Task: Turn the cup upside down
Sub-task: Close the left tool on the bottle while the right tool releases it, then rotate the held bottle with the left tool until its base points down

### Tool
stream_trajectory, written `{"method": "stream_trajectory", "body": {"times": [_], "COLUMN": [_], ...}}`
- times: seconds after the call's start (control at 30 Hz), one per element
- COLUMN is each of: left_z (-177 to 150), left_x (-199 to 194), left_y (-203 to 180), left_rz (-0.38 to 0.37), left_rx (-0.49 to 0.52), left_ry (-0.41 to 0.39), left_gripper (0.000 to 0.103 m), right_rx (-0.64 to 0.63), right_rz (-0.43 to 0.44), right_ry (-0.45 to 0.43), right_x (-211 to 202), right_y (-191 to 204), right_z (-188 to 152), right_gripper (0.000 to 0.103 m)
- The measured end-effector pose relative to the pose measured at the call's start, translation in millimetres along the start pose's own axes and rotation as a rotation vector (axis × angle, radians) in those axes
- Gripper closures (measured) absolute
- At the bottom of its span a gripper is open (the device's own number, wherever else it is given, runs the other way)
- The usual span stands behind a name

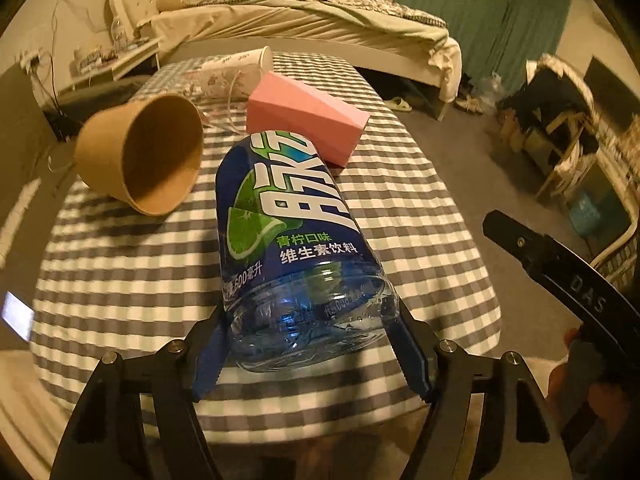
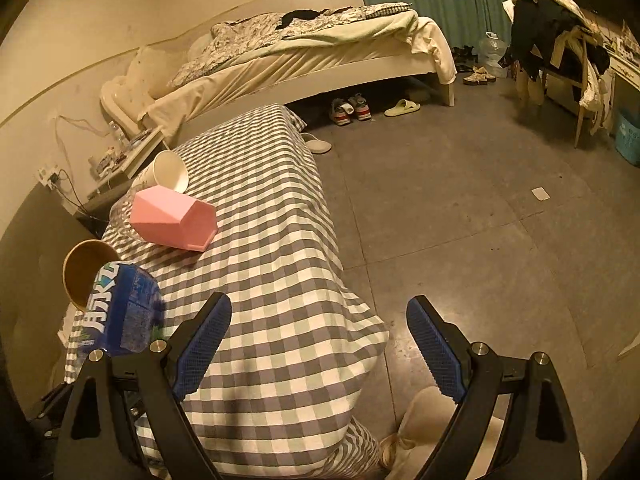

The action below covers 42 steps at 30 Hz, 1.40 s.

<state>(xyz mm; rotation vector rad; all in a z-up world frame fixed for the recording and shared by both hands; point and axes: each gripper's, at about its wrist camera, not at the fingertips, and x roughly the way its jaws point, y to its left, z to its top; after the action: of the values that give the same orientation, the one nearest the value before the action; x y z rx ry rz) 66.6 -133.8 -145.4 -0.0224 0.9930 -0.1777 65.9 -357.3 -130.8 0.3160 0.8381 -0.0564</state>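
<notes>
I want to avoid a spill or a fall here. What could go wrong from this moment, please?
1. The left gripper pinches only the clear end of the blue bottle cup, so it may slip or twist when turned.
2. The brown paper cup and the pink box lie close; a swing could knock them.
3. The checked cloth looks soft and uneven, so the cup might topple once set down.

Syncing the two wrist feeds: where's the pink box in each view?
Left wrist: pink box upper centre, on its side, just beyond the bottle.
Right wrist: pink box left of centre, on the checked cloth.
Shared landmark: brown cup, lying left of the bottle in both.
</notes>
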Motion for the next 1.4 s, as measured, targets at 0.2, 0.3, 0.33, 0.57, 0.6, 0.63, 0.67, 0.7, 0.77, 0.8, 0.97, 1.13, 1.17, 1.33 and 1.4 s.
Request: {"method": "stream_trajectory", "body": {"times": [0.2, 0.3, 0.33, 0.57, 0.6, 0.63, 0.67, 0.7, 0.77, 0.8, 0.97, 1.13, 1.17, 1.33, 1.4], "left_z": [6.5, 13.7, 16.2, 31.2, 34.0, 36.9, 39.5, 42.3, 46.0, 47.3, 47.9, 54.6, 56.4, 70.4, 76.8], "left_x": [-21.7, -29.5, -31.6, -30.5, -28.7, -26.7, -25.8, -25.6, -27.6, -29.1, -28.0, -11.9, -8.5, 10.3, 17.9], "left_y": [2.5, 5.3, 6.2, 9.6, 10.9, 12.2, 13.6, 15.6, 19.0, 19.8, 23.3, 33.3, 34.3, 34.5, 35.2], "left_rz": [0.033, 0.023, 0.023, 0.029, 0.032, 0.036, 0.039, 0.037, 0.025, 0.018, -0.019, -0.051, -0.055, -0.009, 0.016], "left_rx": [0.037, 0.030, 0.026, 0.023, 0.019, 0.017, 0.012, 0.004, -0.004, 0.000, 0.037, 0.026, 0.028, 0.101, 0.126], "left_ry": [-0.005, 0.000, 0.005, 0.090, 0.105, 0.121, 0.132, 0.143, 0.162, 0.173, 0.297, 0.429, 0.449, 0.498, 0.500], "left_gripper": [0.029, 0.029, 0.029, 0.029, 0.029, 0.029, 0.029, 0.029, 0.029, 0.029, 0.029, 0.029, 0.029, 0.029, 0.029], "right_rx": [-0.019, -0.030, -0.034, -0.046, -0.045, -0.043, -0.042, -0.042, -0.040, -0.040, -0.032, -0.031, -0.033, -0.035, -0.030], "right_rz": [-0.015, -0.022, -0.024, -0.028, -0.028, -0.029, -0.030, -0.031, -0.028, -0.028, -0.023, -0.016, -0.016, -0.012, -0.012], "right_ry": [0.006, 0.015, 0.018, 0.023, 0.026, 0.031, 0.034, 0.036, 0.038, 0.039, 0.048, 0.057, 0.059, 0.067, 0.070], "right_x": [2.2, 4.2, 4.9, 6.6, 7.3, 8.7, 9.3, 9.7, 10.9, 11.5, 15.7, 18.7, 19.5, 22.5, 23.5], "right_y": [5.1, 8.8, 9.7, 12.7, 13.0, 13.1, 13.1, 12.8, 12.8, 12.9, 12.1, 13.4, 14.1, 15.0, 14.3], "right_z": [-2.9, -4.8, -5.6, -6.4, -6.8, -7.0, -7.0, -6.9, -6.2, -5.9, -4.0, -3.6, -3.5, -3.1, -2.7], "right_gripper": [0.013, 0.013, 0.013, 0.013, 0.013, 0.013, 0.013, 0.013, 0.013, 0.013, 0.013, 0.013, 0.013, 0.013, 0.013]}}
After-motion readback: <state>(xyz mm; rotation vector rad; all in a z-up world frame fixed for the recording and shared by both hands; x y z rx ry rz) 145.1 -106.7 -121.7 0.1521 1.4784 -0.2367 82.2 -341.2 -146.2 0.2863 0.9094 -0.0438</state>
